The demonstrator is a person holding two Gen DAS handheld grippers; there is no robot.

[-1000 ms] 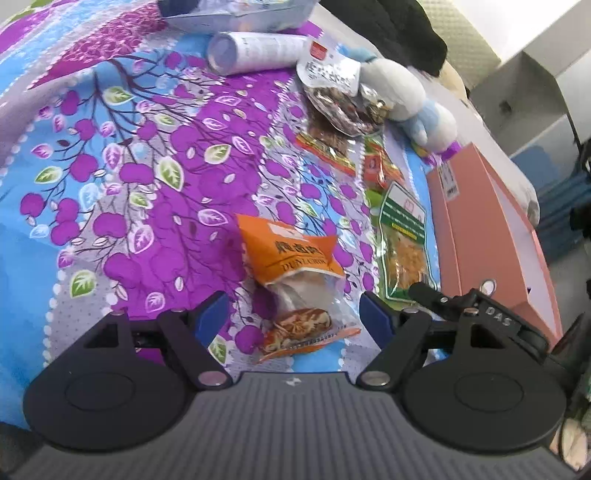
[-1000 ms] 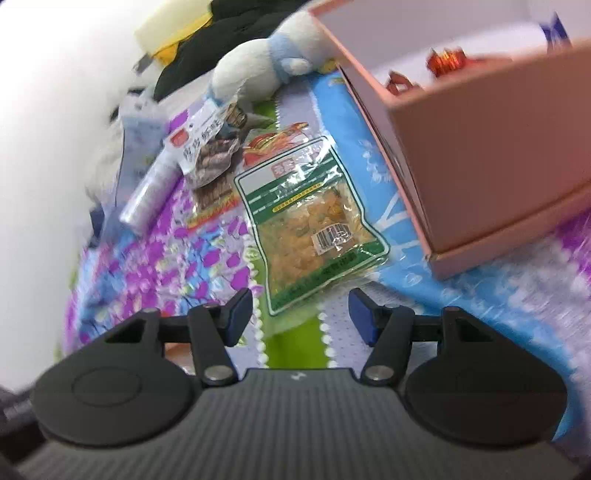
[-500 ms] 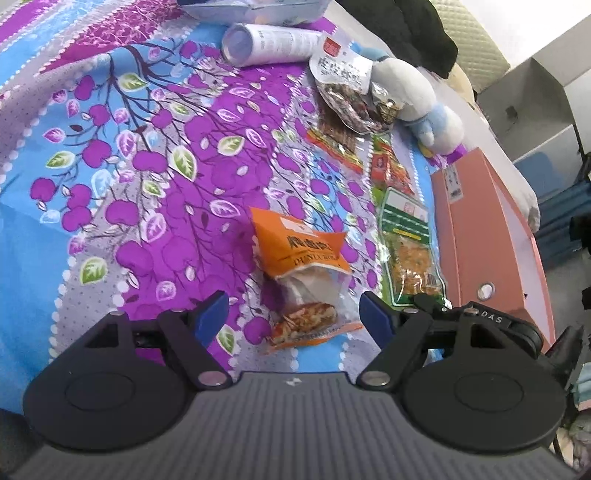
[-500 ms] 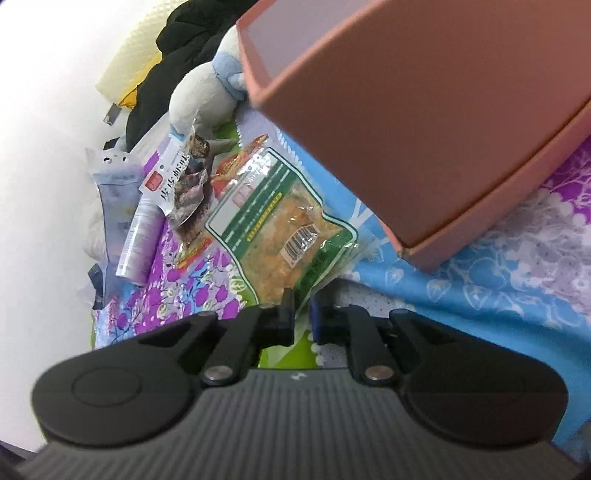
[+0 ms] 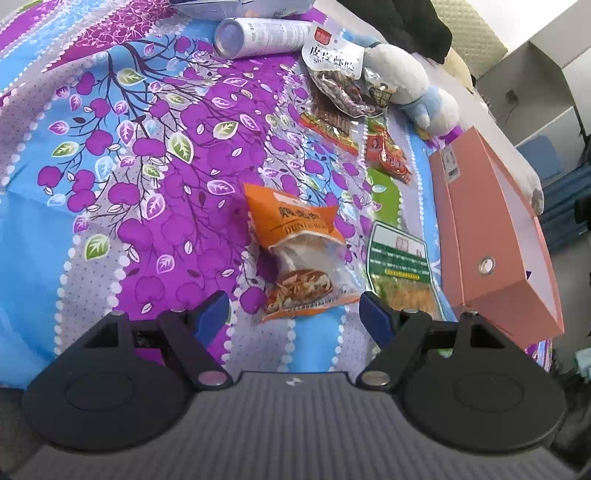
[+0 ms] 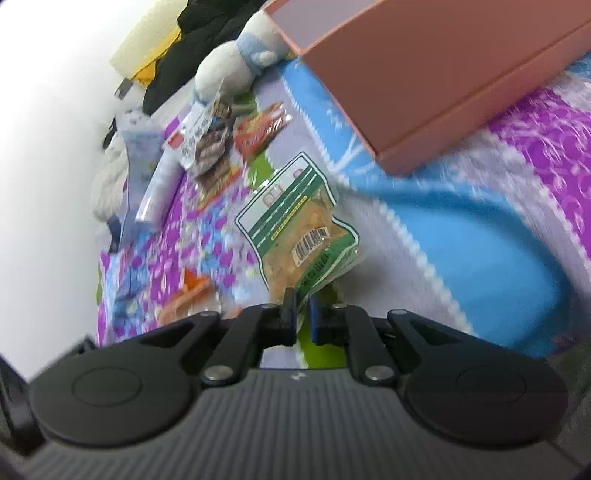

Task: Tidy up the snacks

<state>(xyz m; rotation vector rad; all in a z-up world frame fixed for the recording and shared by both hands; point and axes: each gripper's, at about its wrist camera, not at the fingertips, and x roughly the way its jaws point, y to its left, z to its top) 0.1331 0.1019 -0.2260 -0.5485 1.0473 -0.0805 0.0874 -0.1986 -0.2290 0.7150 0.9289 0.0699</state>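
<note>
My right gripper [image 6: 300, 312] is shut on the near edge of a green snack packet [image 6: 295, 225] and holds it lifted off the bedspread; the packet also shows in the left wrist view [image 5: 400, 269]. My left gripper [image 5: 295, 314] is open, hovering just short of an orange snack packet [image 5: 297, 243] that lies on the purple floral bedspread [image 5: 147, 166]. A pink open box [image 5: 495, 236] stands to the right, also seen in the right wrist view [image 6: 436, 74]. More packets lie farther back: a dark one [image 5: 343, 81] and red ones [image 5: 388, 155].
A white cylindrical can [image 5: 262, 35] lies at the far side. A white and blue plush toy [image 5: 410, 92] sits by the box's far end. Dark clothing [image 6: 207, 48] is piled behind it. A white wall runs along the bed's left in the right wrist view.
My right gripper closed on the green packet's edge and lifted it away from the box. My left gripper drew back slightly and stayed open.
</note>
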